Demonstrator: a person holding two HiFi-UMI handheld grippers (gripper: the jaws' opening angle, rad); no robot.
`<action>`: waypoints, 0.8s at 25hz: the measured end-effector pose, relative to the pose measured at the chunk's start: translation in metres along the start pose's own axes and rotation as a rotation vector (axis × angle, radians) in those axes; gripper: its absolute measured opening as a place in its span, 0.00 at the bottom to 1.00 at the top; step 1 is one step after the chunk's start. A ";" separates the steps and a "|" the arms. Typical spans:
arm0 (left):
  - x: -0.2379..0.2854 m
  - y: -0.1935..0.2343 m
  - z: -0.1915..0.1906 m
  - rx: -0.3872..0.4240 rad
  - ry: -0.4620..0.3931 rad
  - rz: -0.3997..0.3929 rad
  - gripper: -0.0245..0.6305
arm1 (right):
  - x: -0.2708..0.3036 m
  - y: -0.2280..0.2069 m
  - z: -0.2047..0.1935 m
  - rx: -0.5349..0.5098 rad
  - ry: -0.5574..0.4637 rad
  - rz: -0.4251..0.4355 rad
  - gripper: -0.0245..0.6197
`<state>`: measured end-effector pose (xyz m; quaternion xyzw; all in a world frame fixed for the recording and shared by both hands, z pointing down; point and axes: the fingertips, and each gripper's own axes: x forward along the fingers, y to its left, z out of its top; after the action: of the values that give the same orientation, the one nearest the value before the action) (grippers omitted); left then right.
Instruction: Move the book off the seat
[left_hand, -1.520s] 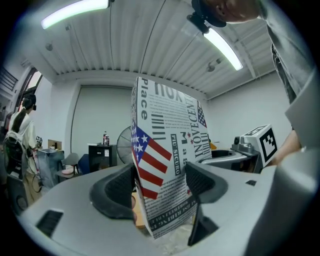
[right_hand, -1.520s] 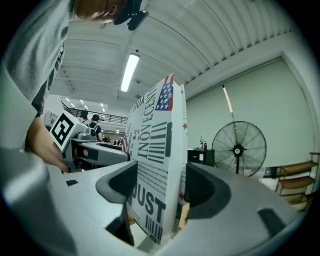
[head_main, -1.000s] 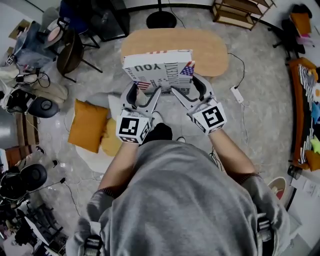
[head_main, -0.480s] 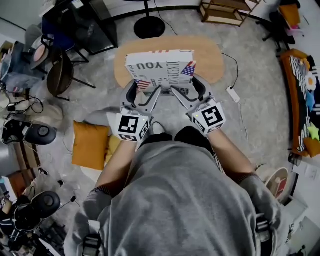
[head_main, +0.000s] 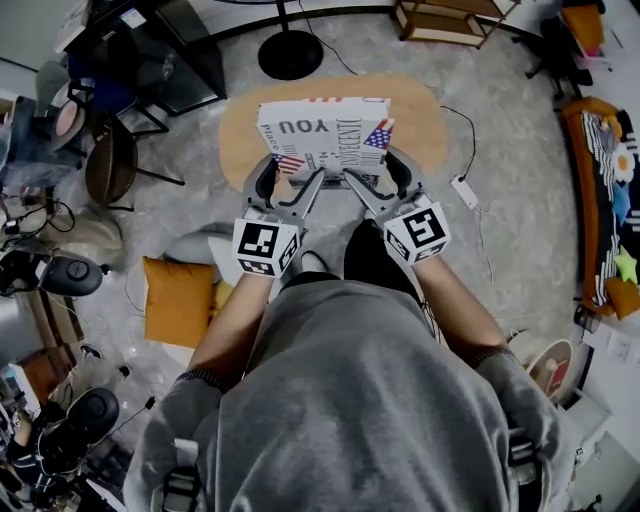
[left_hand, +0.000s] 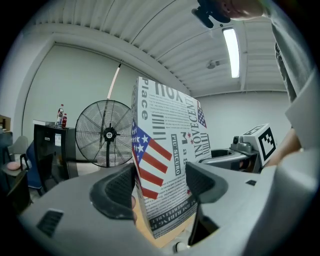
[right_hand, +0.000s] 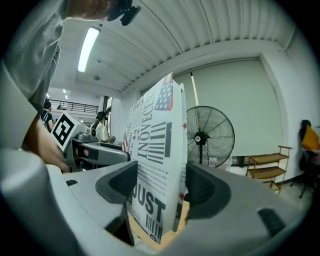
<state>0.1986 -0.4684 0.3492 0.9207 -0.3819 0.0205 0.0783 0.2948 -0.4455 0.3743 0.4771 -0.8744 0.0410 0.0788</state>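
The book (head_main: 323, 135) is up between the two grippers, far of the person's grey sleeves and over the near part of an oval wooden top (head_main: 425, 110). No view shows whether it touches the wood.

The left gripper (head_main: 284, 186) pinches the book's left near edge. In the left gripper view both dark pads of the left gripper (left_hand: 160, 186) press on the book (left_hand: 165, 165), one on each face. The right gripper (head_main: 374, 183) grips the right near edge in the same way. In the right gripper view the right gripper (right_hand: 159, 186) has its jaws set wide, clamped on the book (right_hand: 155, 165).

The cover is white with black newsprint-style lettering and a stars-and-stripes flag at two corners. From the head view "YOU" reads upside down along the far edge. The left gripper view shows "Place" on the spine side, "PIU SICURO" running down the cover, and large letters beginning "NOVEC". The right gripper view shows "JUST" in heavy black capitals near the lower edge, with barcode-like stripes above it.

A standing fan (left_hand: 108, 134) is behind the book, far of the wooden top. An orange cushion (head_main: 180, 300) lies on the floor at the left.
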 end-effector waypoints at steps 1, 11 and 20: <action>0.010 0.002 -0.002 -0.002 0.008 0.006 0.54 | 0.004 -0.010 -0.002 0.004 0.004 0.007 0.52; 0.132 0.020 -0.023 -0.045 0.083 0.085 0.54 | 0.052 -0.127 -0.029 0.065 0.057 0.117 0.50; 0.210 0.049 -0.081 -0.122 0.160 0.171 0.54 | 0.104 -0.197 -0.088 0.111 0.141 0.202 0.50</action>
<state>0.3147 -0.6362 0.4560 0.8736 -0.4521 0.0771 0.1625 0.4135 -0.6248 0.4782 0.3863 -0.9066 0.1306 0.1090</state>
